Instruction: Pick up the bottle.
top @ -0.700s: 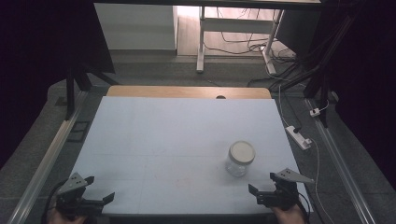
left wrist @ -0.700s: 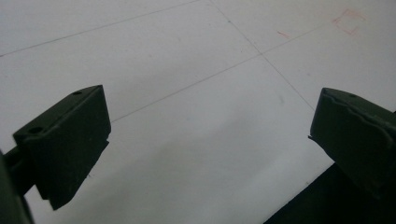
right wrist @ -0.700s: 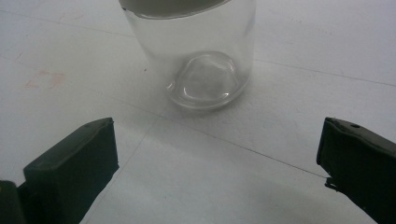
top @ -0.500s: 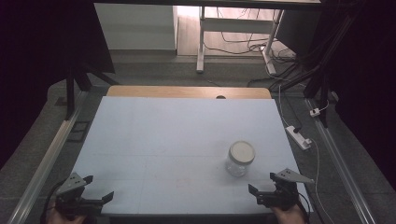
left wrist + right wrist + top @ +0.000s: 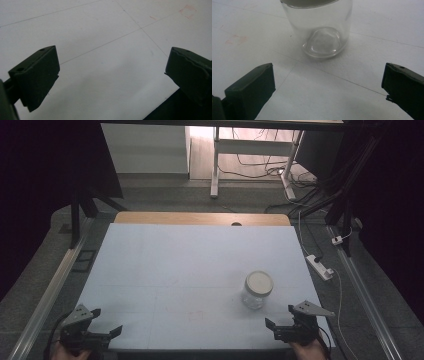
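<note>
I sit at a desk [image 5: 165, 270] covered by a pale, white-blue sheet, with a strip of bare wood showing along its far edge. A small dark hole [image 5: 236, 224] sits in that wooden strip, near its middle.

My left gripper [image 5: 102, 336] rests at the near left corner of the desk, held in my left hand [image 5: 67, 351]. Its two black jaws stand wide apart with nothing between them. In the left gripper view, those jaws frame bare sheet crossed by thin pencil-like lines, and a faint red square outline [image 5: 188, 11] marks the sheet at the upper right.

My right gripper [image 5: 281, 329] rests at the near right edge of the desk, held in my right hand [image 5: 309, 351]. Its jaws also stand wide apart and hold nothing. A grey three-cornered plate [image 5: 311, 309] sits on top of it.

A clear glass jar [image 5: 257, 290] with a pale lid stands upright on the sheet, just beyond my right gripper and slightly to its left, not touching it. In the right gripper view, the jar looks empty, its thick glass base resting on the sheet ahead of the open jaws.

Beyond the desk, on the grey floor to the right, lies a white power strip [image 5: 320, 266] with its cable. Farther back stand white desk legs and a tangle of dark cables.
</note>
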Demonstrator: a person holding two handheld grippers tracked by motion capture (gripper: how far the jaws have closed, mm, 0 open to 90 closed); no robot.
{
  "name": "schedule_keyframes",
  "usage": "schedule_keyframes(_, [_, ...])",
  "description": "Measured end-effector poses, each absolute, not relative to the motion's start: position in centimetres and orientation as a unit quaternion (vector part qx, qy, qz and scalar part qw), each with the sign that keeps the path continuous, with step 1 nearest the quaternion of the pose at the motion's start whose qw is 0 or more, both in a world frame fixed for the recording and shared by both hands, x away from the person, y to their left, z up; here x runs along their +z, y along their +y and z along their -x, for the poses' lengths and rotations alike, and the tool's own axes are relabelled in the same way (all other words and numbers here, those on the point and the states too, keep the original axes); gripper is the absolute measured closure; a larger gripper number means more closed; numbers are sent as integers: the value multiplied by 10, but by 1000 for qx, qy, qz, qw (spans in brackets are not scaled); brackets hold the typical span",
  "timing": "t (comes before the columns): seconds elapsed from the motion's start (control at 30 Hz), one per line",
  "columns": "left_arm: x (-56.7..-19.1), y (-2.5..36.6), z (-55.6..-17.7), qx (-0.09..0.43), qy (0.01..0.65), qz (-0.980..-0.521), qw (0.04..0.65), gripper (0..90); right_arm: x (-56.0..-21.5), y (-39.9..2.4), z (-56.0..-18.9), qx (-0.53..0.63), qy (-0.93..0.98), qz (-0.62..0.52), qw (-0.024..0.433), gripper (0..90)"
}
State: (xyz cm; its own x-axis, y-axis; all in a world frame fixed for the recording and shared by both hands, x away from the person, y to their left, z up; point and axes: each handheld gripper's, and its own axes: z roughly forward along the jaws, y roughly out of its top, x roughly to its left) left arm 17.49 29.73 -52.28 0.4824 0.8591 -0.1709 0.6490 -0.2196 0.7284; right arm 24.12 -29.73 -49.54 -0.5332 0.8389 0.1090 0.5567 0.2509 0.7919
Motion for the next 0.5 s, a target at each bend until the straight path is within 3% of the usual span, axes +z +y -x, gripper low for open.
schedule_keyframes(0.5, [-523,298,-175,136,489,-769,389,5,-493,-293,-239,417,784,-422,181,0])
